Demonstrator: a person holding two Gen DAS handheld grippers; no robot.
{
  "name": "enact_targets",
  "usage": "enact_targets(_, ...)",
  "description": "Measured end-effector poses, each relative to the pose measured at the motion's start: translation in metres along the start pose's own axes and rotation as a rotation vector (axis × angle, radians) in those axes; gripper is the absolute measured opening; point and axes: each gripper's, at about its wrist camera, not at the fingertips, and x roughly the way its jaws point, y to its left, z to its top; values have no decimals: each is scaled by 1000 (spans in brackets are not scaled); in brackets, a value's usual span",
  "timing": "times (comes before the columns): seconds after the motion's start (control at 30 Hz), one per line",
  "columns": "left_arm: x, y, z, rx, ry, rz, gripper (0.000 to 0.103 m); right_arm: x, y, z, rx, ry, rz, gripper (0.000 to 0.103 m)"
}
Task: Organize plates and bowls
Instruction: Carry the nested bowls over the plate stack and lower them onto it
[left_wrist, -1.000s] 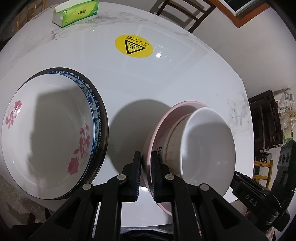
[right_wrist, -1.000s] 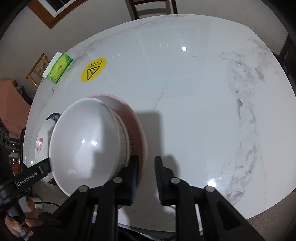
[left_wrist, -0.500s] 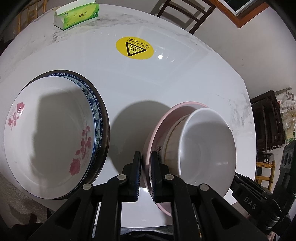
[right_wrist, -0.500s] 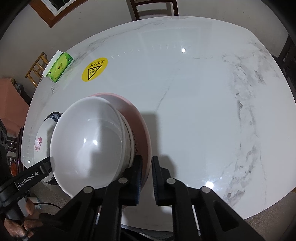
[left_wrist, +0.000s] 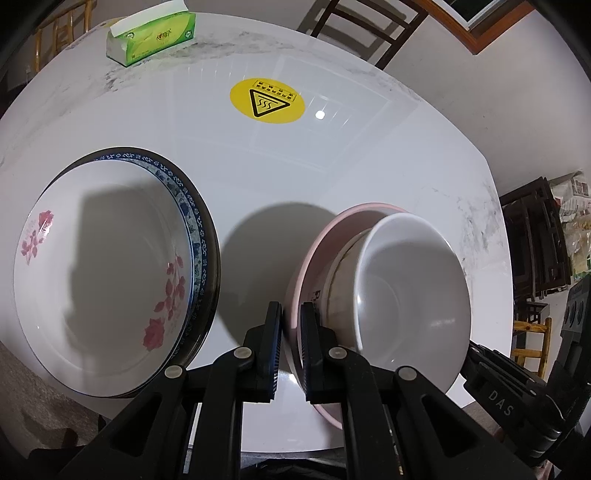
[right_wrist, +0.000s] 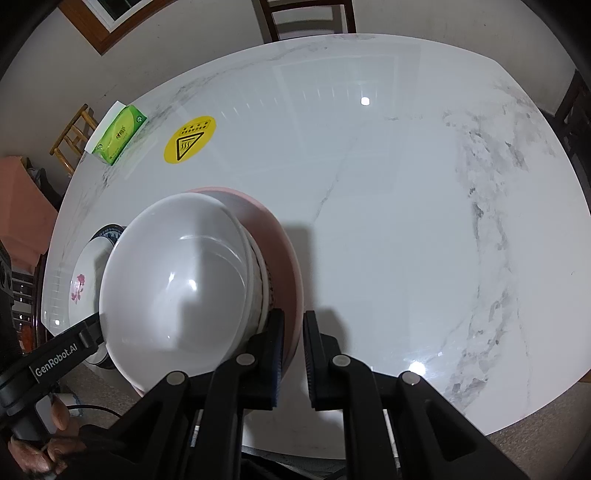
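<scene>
Rim of pink bowl (left_wrist: 295, 295) pinched on opposite sides between closed left tool (left_wrist: 291, 347) and right tool (right_wrist: 293, 354).

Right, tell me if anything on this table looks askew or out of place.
Nothing is spilled or broken. The odd bit: the pink bowl with white bowls nested inside overhangs the white marble table's near edge, both grippers' jaws clamped on its rim.

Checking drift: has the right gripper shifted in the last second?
No. The right gripper holds place against the yellow sticker; only its jaws closed on the pink bowl.
</scene>
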Motion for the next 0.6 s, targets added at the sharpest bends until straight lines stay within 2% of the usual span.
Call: enact_targets(0.6, -18, 4, 6, 15, -37, -5, 6, -12, 14, 9, -25, -32, 5, 11)
